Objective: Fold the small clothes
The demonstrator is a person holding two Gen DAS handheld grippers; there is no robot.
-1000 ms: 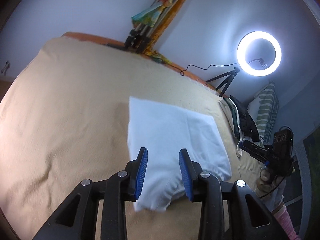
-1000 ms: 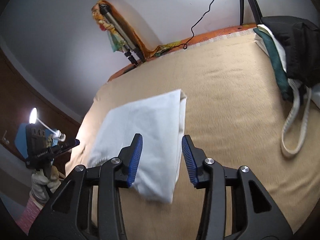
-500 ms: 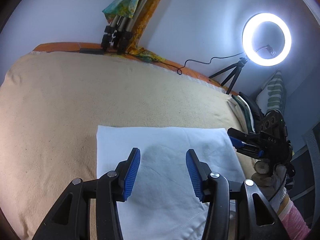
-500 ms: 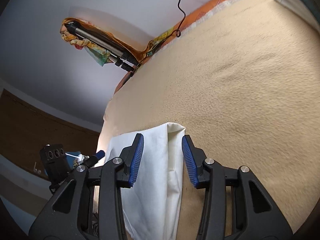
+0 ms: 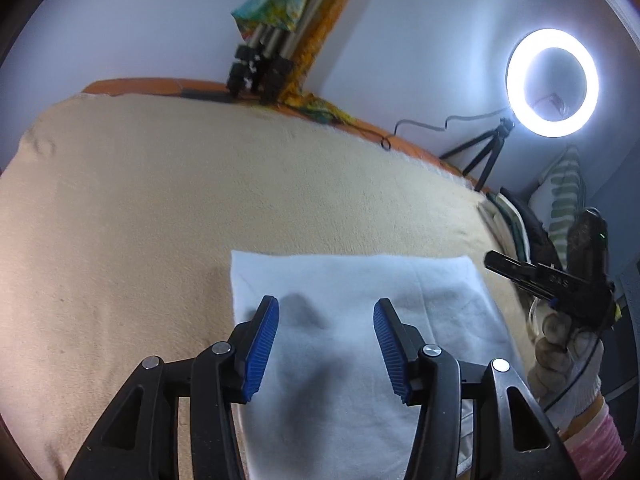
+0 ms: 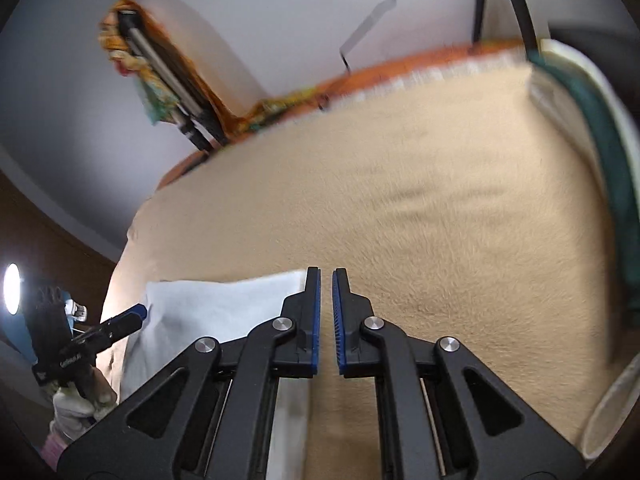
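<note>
Two grippers work over a beige blanket (image 5: 160, 216). Nearest, the left gripper (image 5: 326, 344) has just been widening, its blue pads apart above the folded white cloth (image 5: 360, 280), not pressing it. The right gripper (image 6: 326, 312) has just closed, nearly shut with nothing between, beside the cloth's right edge. Farther back, a ring light (image 5: 552, 80) glows by the wall.

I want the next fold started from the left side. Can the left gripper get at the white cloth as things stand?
Probably yes: the left gripper hangs open right over the white cloth, nothing lies between them on the beige blanket.
</note>
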